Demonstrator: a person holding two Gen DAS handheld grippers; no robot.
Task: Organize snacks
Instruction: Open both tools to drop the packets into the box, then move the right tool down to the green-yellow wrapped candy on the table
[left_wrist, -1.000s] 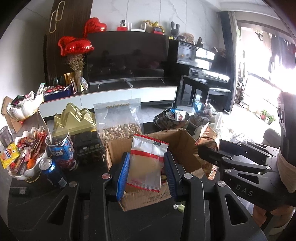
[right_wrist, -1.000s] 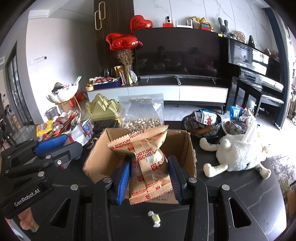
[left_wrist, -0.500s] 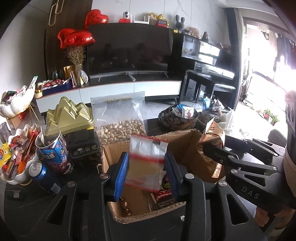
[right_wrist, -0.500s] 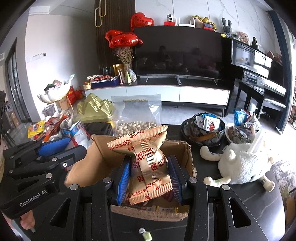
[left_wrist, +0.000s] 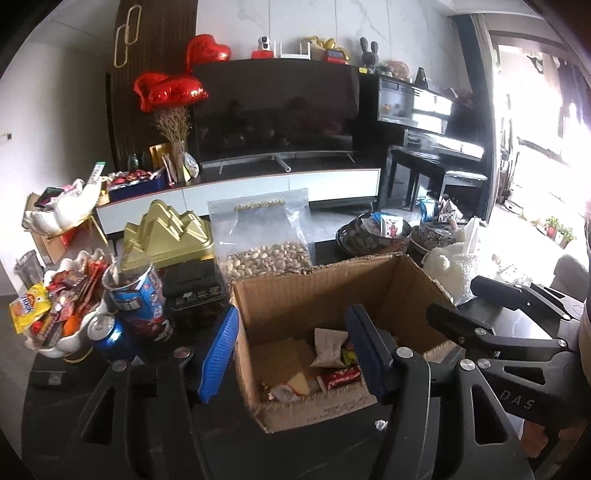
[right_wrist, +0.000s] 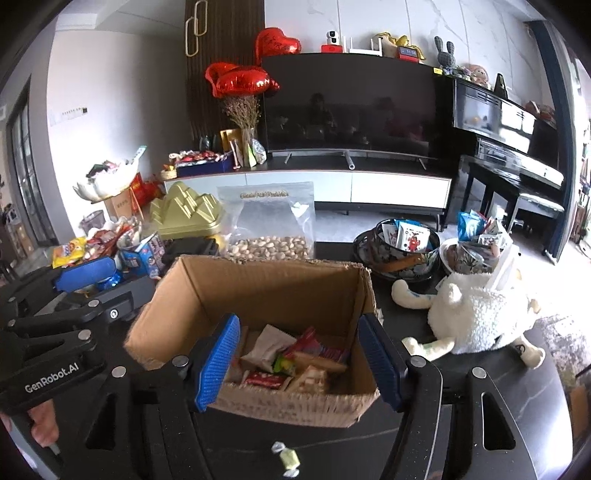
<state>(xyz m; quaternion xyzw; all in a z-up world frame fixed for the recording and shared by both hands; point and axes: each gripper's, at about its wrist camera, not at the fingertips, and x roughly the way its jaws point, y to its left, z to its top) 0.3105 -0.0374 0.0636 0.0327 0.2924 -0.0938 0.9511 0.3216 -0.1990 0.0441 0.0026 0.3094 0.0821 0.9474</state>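
Both grippers, left (left_wrist: 291, 350) and right (right_wrist: 299, 362), stand spread and empty over the corrugated cardboard box (right_wrist: 258, 291) on the dark table (right_wrist: 480, 406). Crinkled snack packets (right_wrist: 291, 362) lie inside. A fleecy plush toy (right_wrist: 476, 314) sits beside the box.

Both grippers hang over the box (right_wrist: 280, 291) with jaws spread wide and empty, left gripper (left_wrist: 295, 354) beside right gripper (right_wrist: 301, 363).

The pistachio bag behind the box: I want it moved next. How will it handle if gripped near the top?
The pistachio bag looks floppy above: clear film, mostly empty there. The nuts sit low, so it would probably hang bottom-heavy and swing. Glossy plastic might slip between the pads.
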